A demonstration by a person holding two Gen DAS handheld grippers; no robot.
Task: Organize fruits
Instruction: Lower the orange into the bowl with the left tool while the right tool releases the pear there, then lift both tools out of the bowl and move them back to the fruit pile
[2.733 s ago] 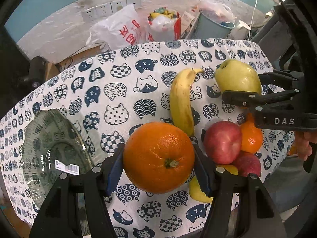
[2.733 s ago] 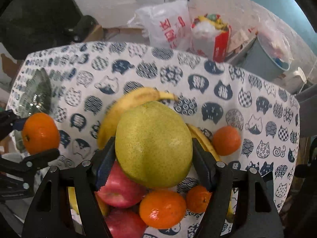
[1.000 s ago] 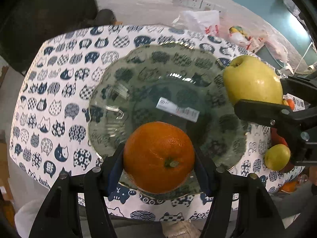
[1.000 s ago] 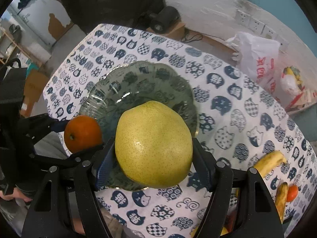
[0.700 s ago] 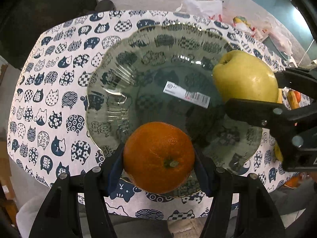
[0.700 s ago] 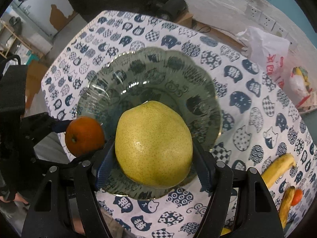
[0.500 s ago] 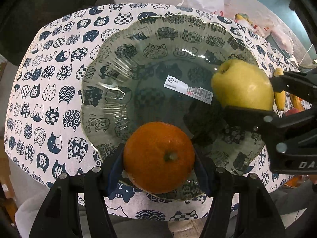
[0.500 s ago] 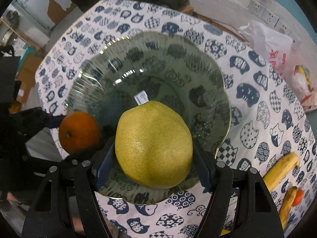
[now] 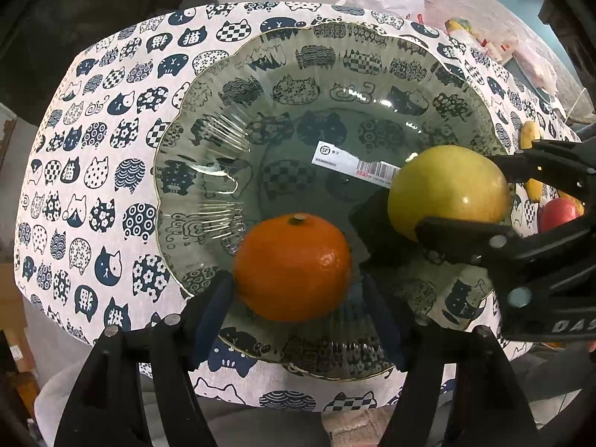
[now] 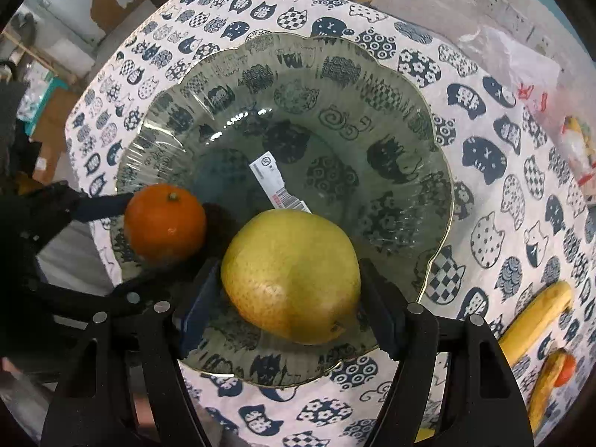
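On the cat-print tablecloth [image 9: 93, 186] sits a scalloped glass plate [image 9: 231, 119]. Near its front edge, the pear [image 10: 290, 275] rests between the parted jaws of the right gripper [image 10: 287, 309]. Just left, the orange [image 9: 292, 266] rests on the plate; the left gripper [image 9: 298, 309] stands apart around it.

The black body of the right gripper [image 9: 465, 201] carries raised pale letters, of which "DAS" can be read before the frame edge cuts them off. A white sticker [image 9: 355, 165] lies flat on the bottom of the glass plate [image 9: 178, 193]; it bears a round "SF" logo at one end and a barcode at the other, the fine print too small to read. Red characters mark a white plastic bag [image 10: 521, 70] behind the table, blurred beyond reading.
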